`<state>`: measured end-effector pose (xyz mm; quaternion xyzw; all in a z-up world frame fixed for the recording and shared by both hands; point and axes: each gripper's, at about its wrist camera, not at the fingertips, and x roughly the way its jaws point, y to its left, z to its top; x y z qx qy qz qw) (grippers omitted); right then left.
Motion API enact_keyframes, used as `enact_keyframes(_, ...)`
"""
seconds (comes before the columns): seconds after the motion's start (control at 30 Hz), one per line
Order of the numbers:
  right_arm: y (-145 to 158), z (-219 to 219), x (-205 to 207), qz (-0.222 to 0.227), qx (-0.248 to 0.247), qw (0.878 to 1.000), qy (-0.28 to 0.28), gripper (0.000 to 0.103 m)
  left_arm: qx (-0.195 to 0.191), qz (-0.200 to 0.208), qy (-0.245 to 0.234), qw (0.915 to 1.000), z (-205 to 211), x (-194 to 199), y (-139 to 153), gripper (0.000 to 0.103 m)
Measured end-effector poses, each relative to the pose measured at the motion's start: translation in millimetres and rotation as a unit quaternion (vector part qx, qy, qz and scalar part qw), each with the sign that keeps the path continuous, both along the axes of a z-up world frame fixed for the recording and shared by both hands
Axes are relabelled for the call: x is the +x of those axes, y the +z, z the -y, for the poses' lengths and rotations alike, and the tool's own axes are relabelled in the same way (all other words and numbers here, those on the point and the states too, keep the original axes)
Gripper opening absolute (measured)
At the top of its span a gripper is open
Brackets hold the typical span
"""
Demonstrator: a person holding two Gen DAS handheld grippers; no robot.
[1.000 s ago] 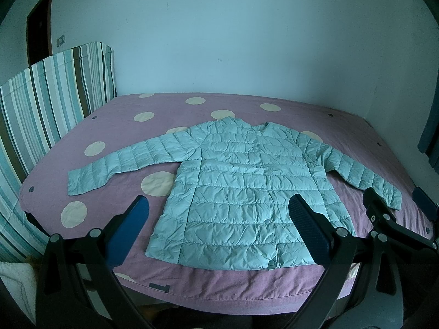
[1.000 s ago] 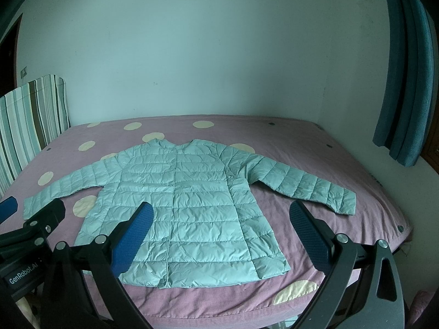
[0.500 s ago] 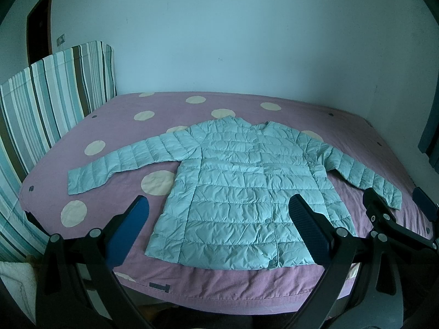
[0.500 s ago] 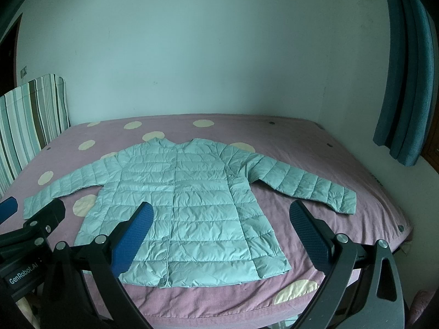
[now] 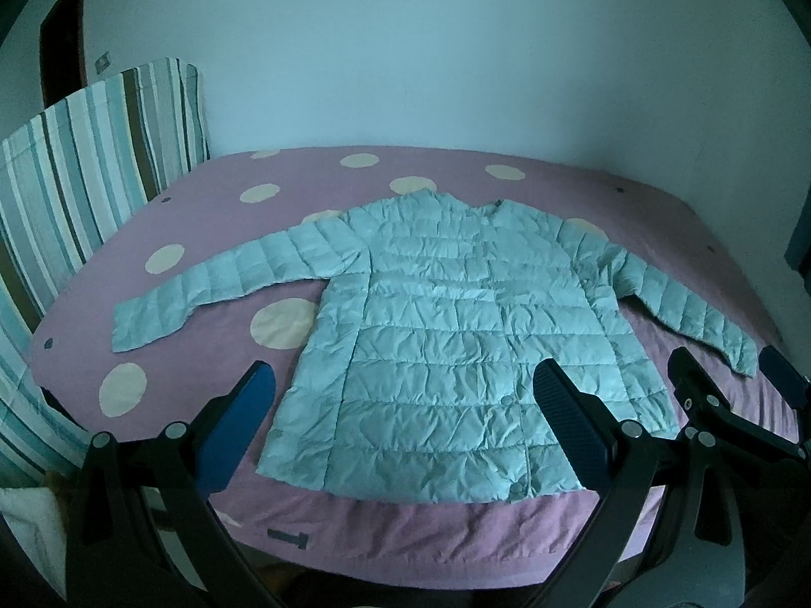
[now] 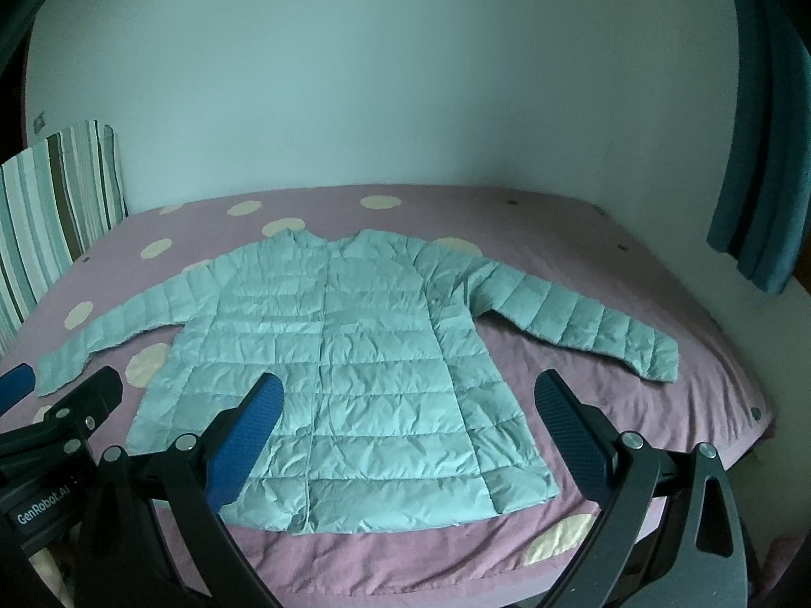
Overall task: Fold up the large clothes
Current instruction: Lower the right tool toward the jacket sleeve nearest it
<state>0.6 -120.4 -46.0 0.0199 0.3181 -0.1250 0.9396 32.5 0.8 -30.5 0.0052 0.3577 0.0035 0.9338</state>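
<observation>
Both the left gripper [image 5: 403,418] and right gripper [image 6: 408,428] hover with fingers apart, holding nothing. The puffy jacket [image 5: 456,354] could slip from a shallow pinch, and its hem near the bed's [image 5: 405,532] front edge might slide off.

Your room: plain pale wall [image 5: 405,50] behind bed [image 5: 633,213], unmarked. Bed sheet purple with cream dots. Striped headboard cushion [image 5: 76,192] upright along bed's left edge. Dark doorway [image 5: 61,35] in far left corner. Teal curtain [image 6: 760,152] hangs beyond bed's right edge. Light dim, bluish, even.
</observation>
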Motion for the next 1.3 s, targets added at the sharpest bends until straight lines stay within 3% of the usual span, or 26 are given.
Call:
enact_keyframes(0.27,-34,19,39,-0.031,0.02,0.999,-0.015,0.099,0.024,-0.051,0.028,0.998,-12,60,-46,0.101)
enact_keyframes(0.63,-79,85,99,-0.08,0.037,0.993,-0.078,0.099,0.059,-0.115,0.117,0.9847,-71,150,-112,0.101)
enact_keyframes(0.93,-101,165,122,-0.097,0.057,0.983,-0.147,0.099,0.076,-0.15,0.196,0.9661,-136,195,-151,0.101)
enact_keyframes(1.2,-117,246,110,-0.099,0.083,0.965,-0.23,0.098,0.11,-0.174,0.271,0.9405,-190,206,-184,0.101)
enact_keyframes(1.3,-119,272,104,-0.096,0.087,0.957,-0.259,0.097,0.098,-0.165,0.27,0.9434,-199,203,-188,0.101)
